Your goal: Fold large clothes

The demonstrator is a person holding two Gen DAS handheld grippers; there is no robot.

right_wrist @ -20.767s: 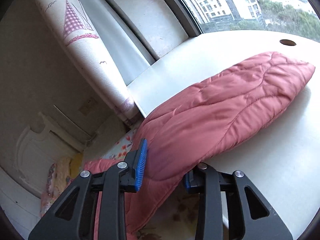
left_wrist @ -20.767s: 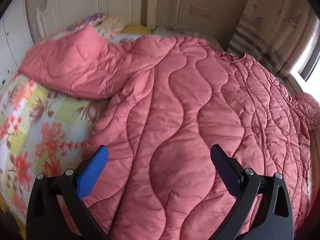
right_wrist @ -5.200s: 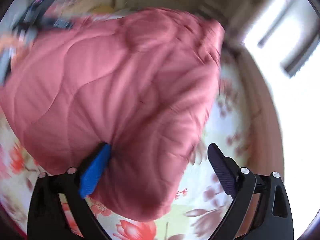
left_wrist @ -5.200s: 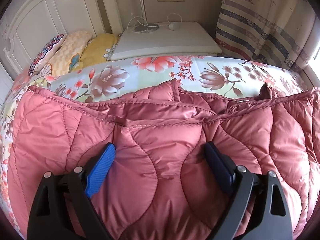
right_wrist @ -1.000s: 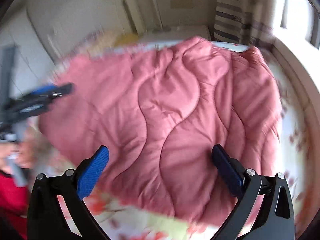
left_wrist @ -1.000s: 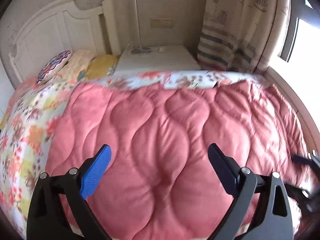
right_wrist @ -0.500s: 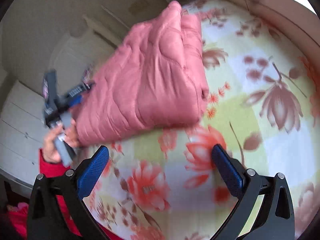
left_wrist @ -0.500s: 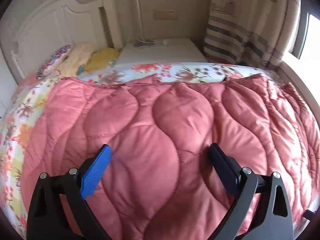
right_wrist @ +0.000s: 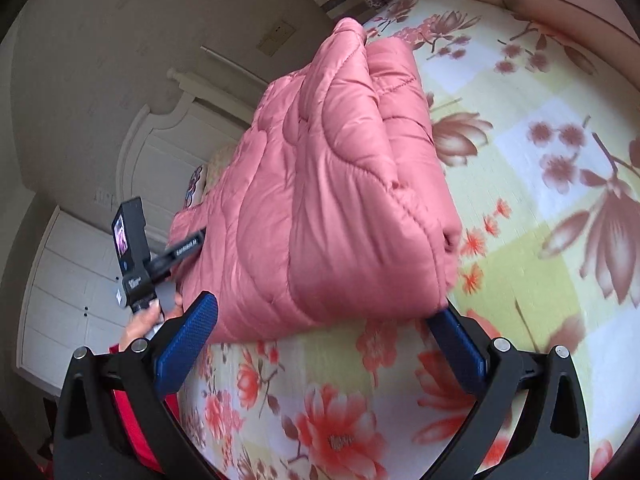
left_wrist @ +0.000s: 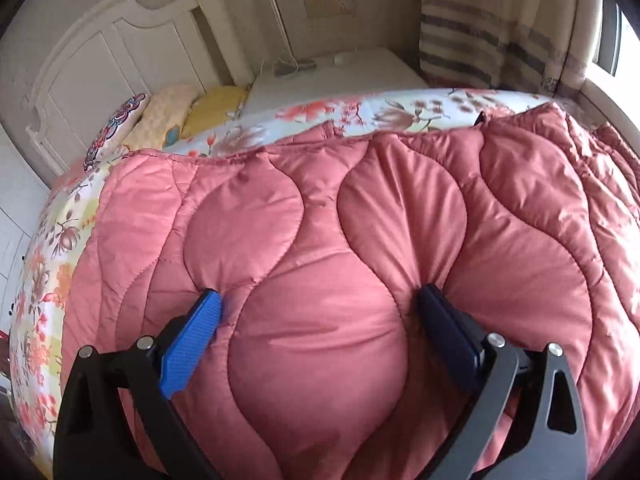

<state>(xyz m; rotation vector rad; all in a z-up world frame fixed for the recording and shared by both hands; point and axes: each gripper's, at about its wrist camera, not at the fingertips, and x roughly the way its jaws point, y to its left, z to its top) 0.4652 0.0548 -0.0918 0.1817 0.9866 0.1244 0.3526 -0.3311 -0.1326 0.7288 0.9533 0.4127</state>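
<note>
A pink quilted coat (left_wrist: 360, 240) lies folded into a thick stack on the floral bedsheet (left_wrist: 312, 112). My left gripper (left_wrist: 318, 300) is open, with both fingertips pressed down into the top of the padding. In the right wrist view the coat (right_wrist: 340, 184) shows as a layered bundle on the sheet (right_wrist: 540, 200). My right gripper (right_wrist: 326, 312) is open at the bundle's near edge, its jaws standing either side of that edge, holding nothing. The left gripper's handle (right_wrist: 136, 256) and the hand on it show at the bundle's left.
A white headboard (left_wrist: 120, 60) and pillows (left_wrist: 176, 112) are at the back left. A white bedside table (left_wrist: 332, 76) with a cable stands behind the bed. A striped curtain (left_wrist: 500, 28) hangs at the right by the window. White wardrobe doors (right_wrist: 68, 292) stand left.
My left gripper has come down and forward until its fingertips dent the coat. My right gripper has moved in to the bundle's near edge. The coat has stayed in place.
</note>
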